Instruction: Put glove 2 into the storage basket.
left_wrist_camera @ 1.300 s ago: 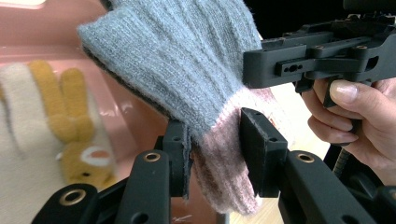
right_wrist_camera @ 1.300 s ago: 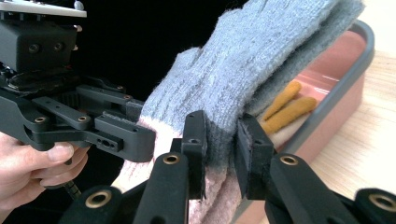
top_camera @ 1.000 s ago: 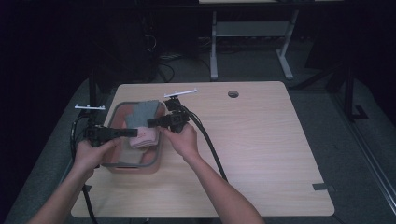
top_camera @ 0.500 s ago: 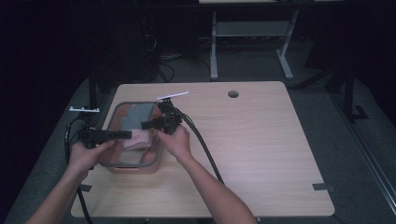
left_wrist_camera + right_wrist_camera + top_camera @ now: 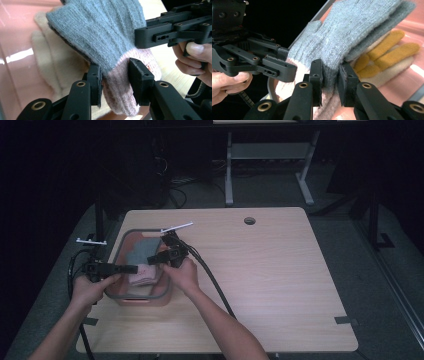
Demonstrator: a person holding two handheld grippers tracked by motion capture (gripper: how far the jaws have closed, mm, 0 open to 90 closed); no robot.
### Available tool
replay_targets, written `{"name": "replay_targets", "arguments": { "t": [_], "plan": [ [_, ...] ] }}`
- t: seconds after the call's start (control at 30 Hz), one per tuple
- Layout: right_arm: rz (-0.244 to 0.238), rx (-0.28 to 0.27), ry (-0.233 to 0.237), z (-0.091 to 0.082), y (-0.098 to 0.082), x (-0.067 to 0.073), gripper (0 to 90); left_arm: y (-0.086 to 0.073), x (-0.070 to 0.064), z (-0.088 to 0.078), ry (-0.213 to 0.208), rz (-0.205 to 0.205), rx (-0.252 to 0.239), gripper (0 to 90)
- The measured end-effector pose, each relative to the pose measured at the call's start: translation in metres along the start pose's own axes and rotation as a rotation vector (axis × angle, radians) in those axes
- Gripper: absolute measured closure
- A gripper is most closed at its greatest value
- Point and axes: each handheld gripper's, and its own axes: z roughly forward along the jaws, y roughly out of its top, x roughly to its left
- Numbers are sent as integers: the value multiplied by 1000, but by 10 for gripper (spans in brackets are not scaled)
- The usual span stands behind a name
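Both of my grippers are sitting lower and nearer the table's left front corner than a second ago, and the grey glove (image 5: 141,254) is riding down with them into the pink tub (image 5: 121,297).

I am pinching the glove from two sides. My left gripper (image 5: 115,82) is closing its jaws narrowly on the pink cuff (image 5: 120,92), with the knit bulging between the pads. My right gripper (image 5: 330,81) is clamping just as tightly where the grey knit meets the cuff. In the high view my left gripper (image 5: 134,268) is coming in from the tub's left rim and my right gripper (image 5: 151,260) from its right rim, the glove stretched between them above the tub.

Under the glove I am seeing a cream glove (image 5: 57,65) lying on the tub floor; in the right gripper view its yellow fingertips (image 5: 387,52) are poking out, the rest covered by grey knit. From above, the tub's contents are blurring into a dim pink and grey patch and I cannot separate the pieces. My right hand (image 5: 184,275) is covering part of the tub's right rim, and the cables (image 5: 210,280) are trailing off the front edge.
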Motion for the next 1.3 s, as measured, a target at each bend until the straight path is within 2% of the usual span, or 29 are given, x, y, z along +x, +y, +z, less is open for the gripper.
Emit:
{"name": "replay_targets", "arguments": {
  "t": [0.23, 0.3, 0.53, 0.6, 0.73, 0.93, 1.17, 1.3],
  "plan": [
    [6, 43, -18, 12, 0, -1, 750, -2, 7, 2, 36, -13, 21, 639],
    [-2, 54, -21, 15, 1, 0, 750, -3, 8, 3, 59, -11, 29, 639],
    [-19, 92, -46, 26, 0, 1, 740, -8, 14, 10, 91, -26, 63, 630],
    [-28, 100, -58, 27, 0, 1, 736, -9, 14, 12, 102, -16, 67, 626],
    [-36, 112, -79, 24, 1, 2, 707, -8, 11, 15, 117, -5, 85, 595],
    [-39, 96, -103, 15, 3, 1, 680, -7, 9, 16, 137, 7, 85, 574],
    [-39, 68, -99, 2, 6, -1, 676, -5, 8, 15, 141, 8, 80, 514],
    [-39, 56, -95, -4, 7, -3, 676, -2, 4, 12, 145, 24, 71, 495]
  ]
}}
